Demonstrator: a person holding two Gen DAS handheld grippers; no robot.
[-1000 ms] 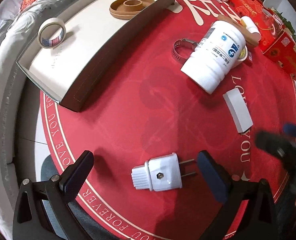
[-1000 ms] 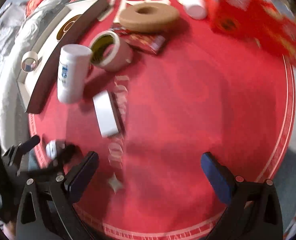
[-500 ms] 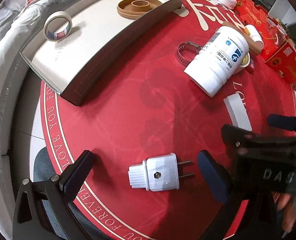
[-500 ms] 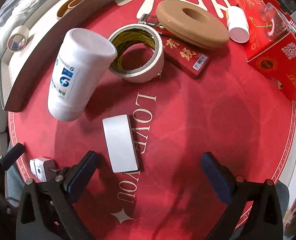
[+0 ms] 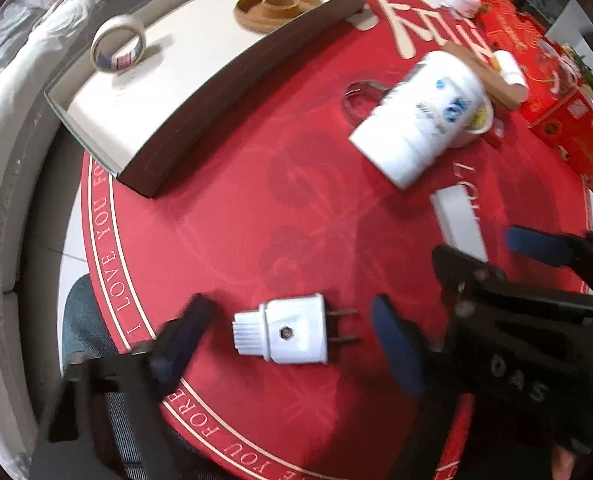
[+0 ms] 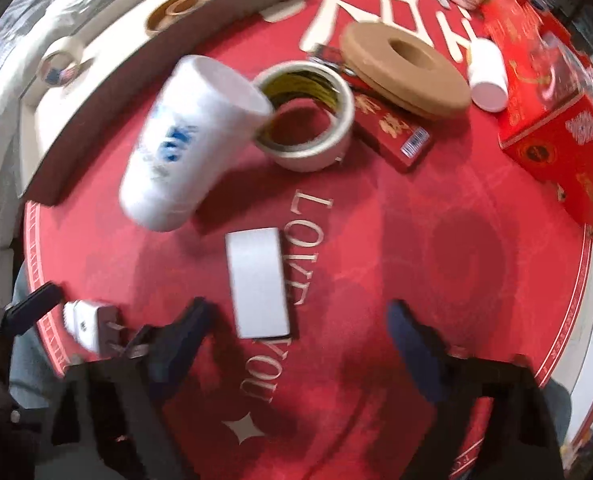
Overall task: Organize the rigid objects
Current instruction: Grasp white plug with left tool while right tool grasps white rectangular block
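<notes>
Prongs worry me: my left tongs (image 5: 292, 332) are closing round the white plug (image 5: 284, 330), its pins at three o'clock, pads not yet touching. My right tongs (image 6: 300, 340), also closing, straddle the white block's (image 6: 258, 282) near end; crowded tools could collide or skid either piece.

The red mat (image 6: 436, 240) reads "LOVE YOU" and "I LOVE YOU FOREVER"; the right hand-held gripper (image 5: 508, 376) shows "DAS".

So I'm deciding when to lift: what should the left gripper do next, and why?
Probably finish closing before lifting. The left gripper has its jaws closing around the white plug, which lies flat on the red mat between them, but neither pad seems to touch it yet.
</notes>
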